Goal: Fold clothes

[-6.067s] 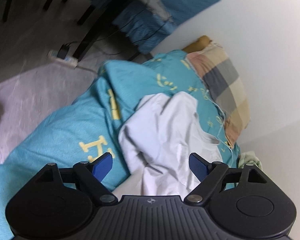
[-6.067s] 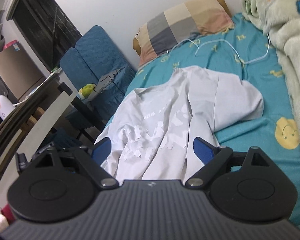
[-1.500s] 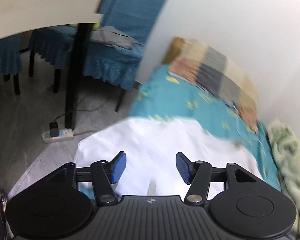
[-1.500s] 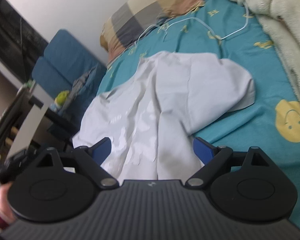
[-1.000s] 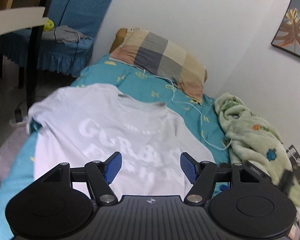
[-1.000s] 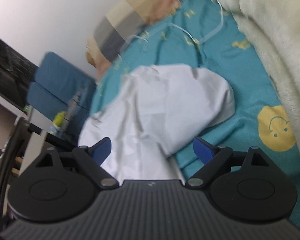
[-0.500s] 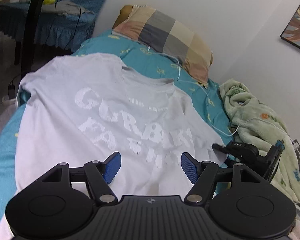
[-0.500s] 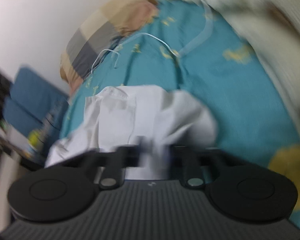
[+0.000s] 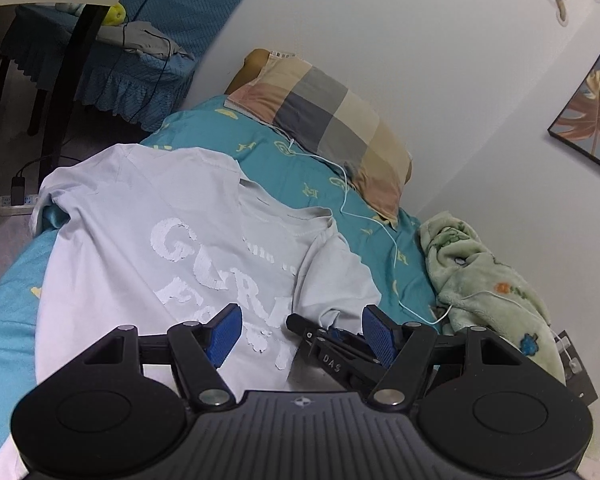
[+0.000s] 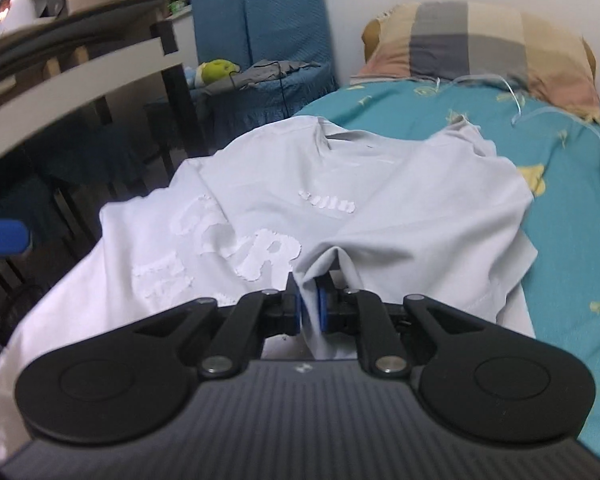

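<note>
T-shirt (image 9: 148,248) lies spread out, print up, on the blue bed (image 9: 308,176), with its collar toward the far pillow (image 9: 332,120). Right tool (image 10: 309,304) has just closed its jaws and now pinches a bunched fold of the right side of the shirt. Left tool (image 9: 304,334) is wide open above the near part of the shirt, holding nothing. A second ago the right tool was wide open and the shirt was more crumpled.
</note>
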